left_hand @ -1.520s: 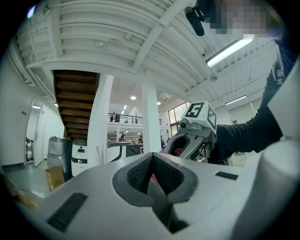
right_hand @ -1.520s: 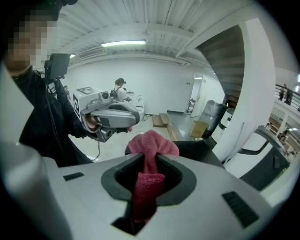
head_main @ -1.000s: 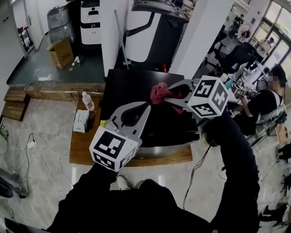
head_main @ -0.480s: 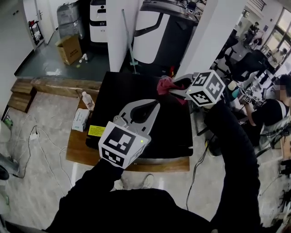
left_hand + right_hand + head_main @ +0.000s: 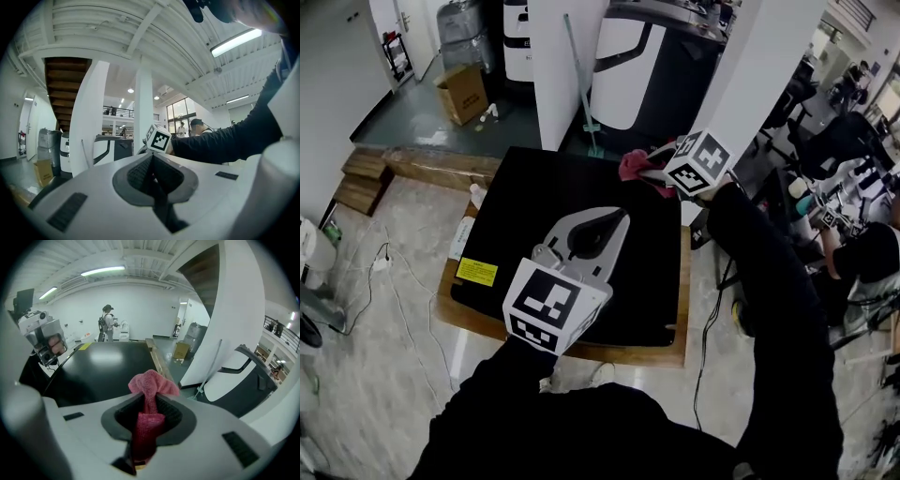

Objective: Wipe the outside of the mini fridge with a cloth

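Observation:
The black mini fridge (image 5: 534,216) fills the middle of the head view, its glossy top (image 5: 101,362) also spreading out in the right gripper view. At its far right corner my right gripper (image 5: 649,172) is shut on a pink cloth (image 5: 631,166), which bunches out past the jaws (image 5: 150,383). My left gripper (image 5: 612,219) hovers over the middle of the top, jaws shut with nothing between them. In the left gripper view the jaws (image 5: 151,157) point toward the right gripper's marker cube (image 5: 158,138).
The fridge stands on a low wooden platform (image 5: 675,352). A yellow label (image 5: 476,272) is on its left side, with a water bottle (image 5: 476,195) beside it. A white pillar (image 5: 558,66) and a black-and-white machine (image 5: 647,66) stand behind. Cables (image 5: 394,272) trail on the floor.
My right gripper has carried the pink cloth away from me to the fridge top's far right corner. The left gripper stays over the middle of the top.

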### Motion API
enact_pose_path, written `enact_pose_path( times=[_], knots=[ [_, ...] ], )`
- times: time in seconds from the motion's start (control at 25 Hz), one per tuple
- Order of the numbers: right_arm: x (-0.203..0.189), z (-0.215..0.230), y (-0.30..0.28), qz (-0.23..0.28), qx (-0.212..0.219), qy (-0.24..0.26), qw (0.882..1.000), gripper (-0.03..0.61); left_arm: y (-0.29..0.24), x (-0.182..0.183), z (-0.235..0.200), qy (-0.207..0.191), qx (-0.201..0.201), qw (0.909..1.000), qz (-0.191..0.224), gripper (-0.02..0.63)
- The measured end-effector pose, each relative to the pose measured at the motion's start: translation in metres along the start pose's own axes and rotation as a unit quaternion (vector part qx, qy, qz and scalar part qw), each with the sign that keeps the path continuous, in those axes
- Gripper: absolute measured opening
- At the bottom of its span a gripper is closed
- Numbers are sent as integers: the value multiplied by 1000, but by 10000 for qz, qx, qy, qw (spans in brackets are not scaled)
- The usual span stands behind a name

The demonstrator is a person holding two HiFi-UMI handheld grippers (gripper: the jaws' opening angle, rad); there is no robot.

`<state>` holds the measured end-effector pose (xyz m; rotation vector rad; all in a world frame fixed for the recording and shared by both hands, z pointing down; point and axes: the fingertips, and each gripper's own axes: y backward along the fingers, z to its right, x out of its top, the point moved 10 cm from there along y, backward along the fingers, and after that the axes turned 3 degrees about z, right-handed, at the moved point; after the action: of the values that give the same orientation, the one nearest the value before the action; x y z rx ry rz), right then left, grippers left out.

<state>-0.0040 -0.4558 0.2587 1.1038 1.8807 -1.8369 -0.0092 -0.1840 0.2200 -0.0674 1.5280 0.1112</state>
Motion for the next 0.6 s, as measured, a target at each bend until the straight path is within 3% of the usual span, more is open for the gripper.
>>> enact_pose_path(
  times=[0.2, 0.6],
  knots=[
    [-19, 19, -22, 20, 289, -363, 9989, 74, 0, -4, 15, -215, 241, 9994, -132, 6],
    [-19, -1, -17, -164, 781, -538, 9954, 69, 6, -11, 36, -56, 397, 9990, -212, 6]
  ],
)
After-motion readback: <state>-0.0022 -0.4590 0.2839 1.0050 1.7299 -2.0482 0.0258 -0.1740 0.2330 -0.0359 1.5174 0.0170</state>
